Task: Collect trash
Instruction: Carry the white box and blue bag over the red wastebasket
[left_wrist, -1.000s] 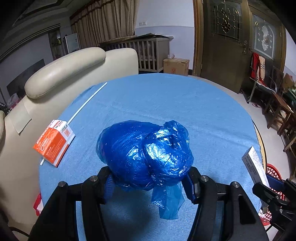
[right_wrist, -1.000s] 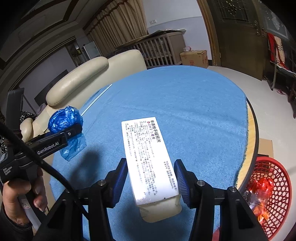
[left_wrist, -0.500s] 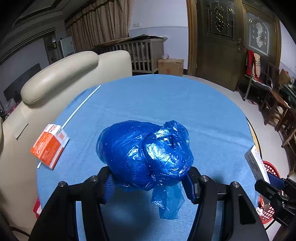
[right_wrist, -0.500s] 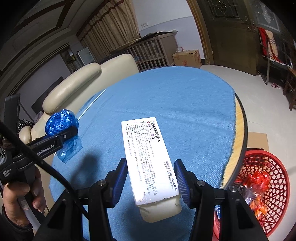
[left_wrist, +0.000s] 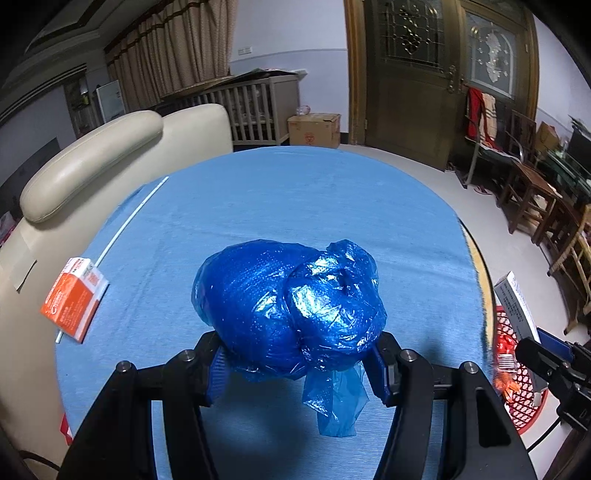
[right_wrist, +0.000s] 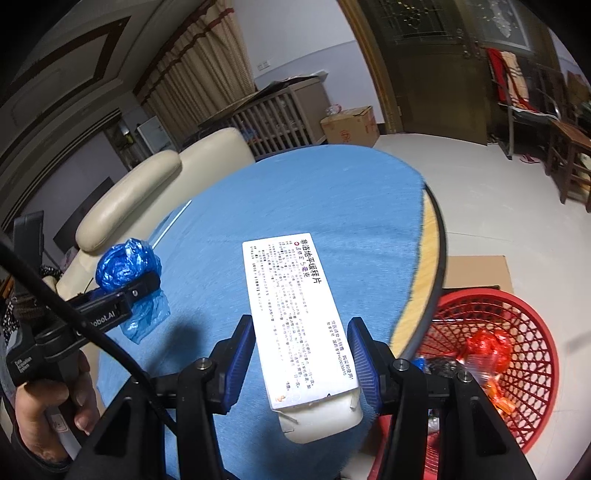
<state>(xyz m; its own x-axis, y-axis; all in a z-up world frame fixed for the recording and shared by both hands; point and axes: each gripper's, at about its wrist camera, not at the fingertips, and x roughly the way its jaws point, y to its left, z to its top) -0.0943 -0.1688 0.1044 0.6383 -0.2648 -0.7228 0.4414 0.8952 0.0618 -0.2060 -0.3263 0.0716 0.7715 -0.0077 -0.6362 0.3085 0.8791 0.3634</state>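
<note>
My left gripper (left_wrist: 299, 363) is shut on a crumpled blue plastic bag (left_wrist: 288, 302), held above the blue round table (left_wrist: 295, 199); a loose tail of the bag hangs below the pads. My right gripper (right_wrist: 301, 354) is shut on a long white medicine box (right_wrist: 295, 310) with printed text, held over the table's right edge. A red mesh basket (right_wrist: 517, 332) stands on the floor to the right, with red wrappers and other trash inside. In the right wrist view the left gripper (right_wrist: 122, 306) with the blue bag (right_wrist: 123, 262) shows at the left, held by a hand (right_wrist: 48, 410).
An orange and white carton (left_wrist: 74, 299) lies at the table's left edge beside a thin white stick (left_wrist: 129, 221). A cream sofa (left_wrist: 92, 158) backs the table on the left. Flat cardboard (right_wrist: 476, 271) lies under the basket. Wooden chairs (left_wrist: 539, 206) stand far right.
Both grippers have shifted to the right over the table, each with its load. The red basket has come further into the right wrist view, and the orange carton has slid left in the left wrist view.
</note>
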